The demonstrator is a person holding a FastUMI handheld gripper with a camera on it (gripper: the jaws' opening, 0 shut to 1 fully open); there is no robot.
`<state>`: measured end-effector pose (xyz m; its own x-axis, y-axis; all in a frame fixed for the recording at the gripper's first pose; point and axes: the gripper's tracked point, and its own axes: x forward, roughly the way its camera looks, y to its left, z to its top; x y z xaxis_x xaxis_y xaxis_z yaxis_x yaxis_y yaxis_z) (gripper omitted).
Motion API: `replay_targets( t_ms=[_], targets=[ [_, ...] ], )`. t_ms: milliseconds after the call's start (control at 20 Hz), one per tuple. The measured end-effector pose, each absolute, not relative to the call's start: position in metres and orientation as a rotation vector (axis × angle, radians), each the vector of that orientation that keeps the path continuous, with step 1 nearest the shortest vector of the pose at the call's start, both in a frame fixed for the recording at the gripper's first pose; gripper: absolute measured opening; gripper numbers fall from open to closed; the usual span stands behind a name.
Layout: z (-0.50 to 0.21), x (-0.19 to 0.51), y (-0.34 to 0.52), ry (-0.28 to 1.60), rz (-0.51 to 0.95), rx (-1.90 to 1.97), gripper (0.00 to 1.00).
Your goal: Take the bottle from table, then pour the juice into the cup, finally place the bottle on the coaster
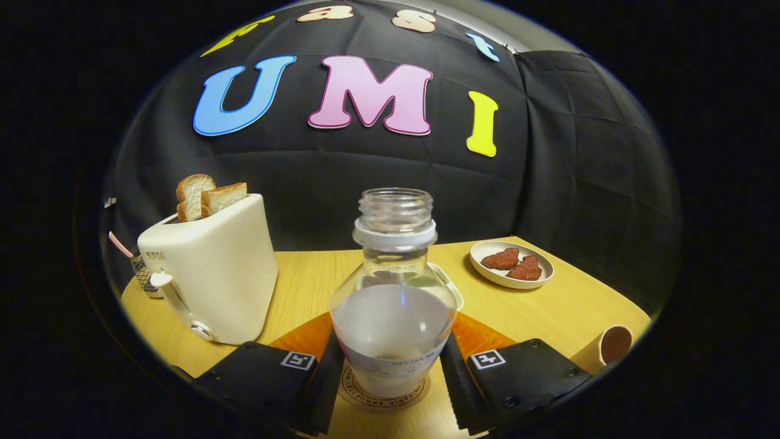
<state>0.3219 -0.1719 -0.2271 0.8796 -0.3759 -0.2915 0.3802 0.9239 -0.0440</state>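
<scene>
So the clear plastic bottle with the white neck ring and no cap (393, 299) is standing upright right between the two black fingers of the gripper (390, 372), and its base sits on a round cork-looking coaster with lettering round its rim (382, 390), close to the near edge of the light wooden table (548, 311). It's roughly half full of a cloudy pale liquid, which I take to be the juice.

The fingers sit close along both sides of the bottle's lower body. The left pad (329, 372) looks like it's touching or about there, the right pad (454, 372) too, but honestly I can't tell if they're pressing or just flanking it.

The beige paper-looking cup with a dark inside (609, 347) is off by the table's right edge, near the front corner, and it seems to be lying tipped over with its mouth facing us.

My guess: this is the last step, bottle set on the coaster. Could also be the very start, can't rule it out. If it's the end, the next move just needs the fingers to spread and back straight off without nudging the bottle, since it's open on top.

Other stuff: a cream toaster with two bread slices (213, 274) at the left side, and a small white oval plate with two reddish pieces (512, 277) toward the far right corner.
</scene>
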Motion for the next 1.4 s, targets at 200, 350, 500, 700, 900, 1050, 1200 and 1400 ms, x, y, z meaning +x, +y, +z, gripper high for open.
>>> replay_targets(
  t_ms=[200, 350, 500, 700, 900, 1050, 1200, 1400],
  targets=[
    [-0.236, 0.311, -0.163, 0.342, -0.375, 0.02, 0.9],
    [-0.232, 0.305, -0.158, 0.341, -0.366, 0.004, 0.98],
    [-0.226, 0.293, -0.155, 0.347, -0.373, -0.008, 0.98],
    [-0.216, 0.267, -0.152, 0.349, -0.403, -0.012, 0.97],
    [-0.204, 0.235, -0.146, 0.352, -0.416, 0.006, 0.97],
    [-0.178, 0.21, -0.14, 0.314, -0.41, 0.02, 0.97],
    [-0.138, 0.185, -0.135, 0.242, -0.397, 0.057, 0.97],
    [-0.087, 0.14, -0.125, 0.156, -0.364, 0.052, 0.97]
  ],
)
